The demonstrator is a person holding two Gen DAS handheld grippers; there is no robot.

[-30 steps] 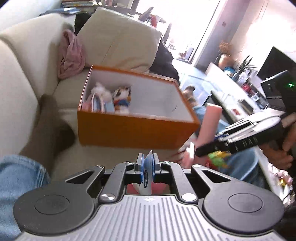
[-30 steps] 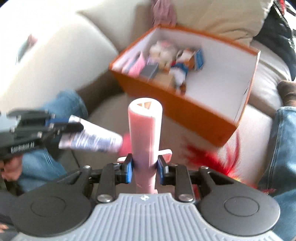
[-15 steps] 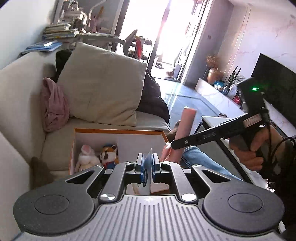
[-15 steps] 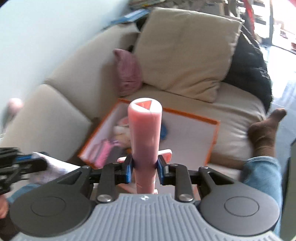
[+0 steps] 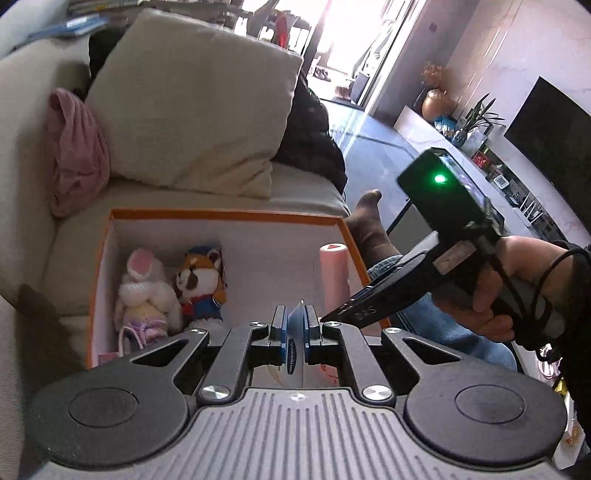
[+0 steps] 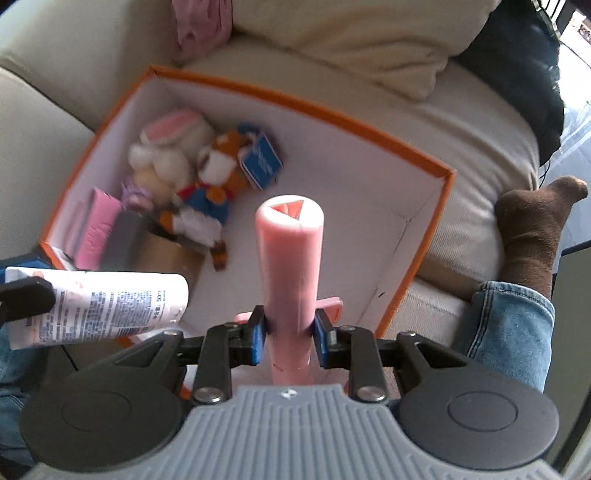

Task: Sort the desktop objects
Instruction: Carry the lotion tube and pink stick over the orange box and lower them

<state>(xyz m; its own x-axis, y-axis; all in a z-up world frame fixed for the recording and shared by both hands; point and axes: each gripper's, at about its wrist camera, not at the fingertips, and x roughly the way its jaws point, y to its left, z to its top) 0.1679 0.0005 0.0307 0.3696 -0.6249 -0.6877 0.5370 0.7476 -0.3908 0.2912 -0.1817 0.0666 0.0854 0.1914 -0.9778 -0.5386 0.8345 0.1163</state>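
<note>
The pink cylinder (image 6: 290,258) pinched in the right gripper (image 6: 290,328) and white tube (image 6: 110,306) clamped flat by the left gripper (image 5: 295,325) hang over the orange box (image 6: 306,101), likely for dropping in

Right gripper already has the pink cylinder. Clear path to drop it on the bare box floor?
Probably yes. The right gripper holds the pink cylinder above the orange box, over bare white floor. The plush toys lie to the left; the left gripper's tube crosses only the near-left corner.

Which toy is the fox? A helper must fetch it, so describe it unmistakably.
On the cream sofa sits an orange box with white walls. At its end nearest the pink cloth, two plush toys lie together; the fox is orange and blue, unlike the white, pink-eared rabbit.
</note>
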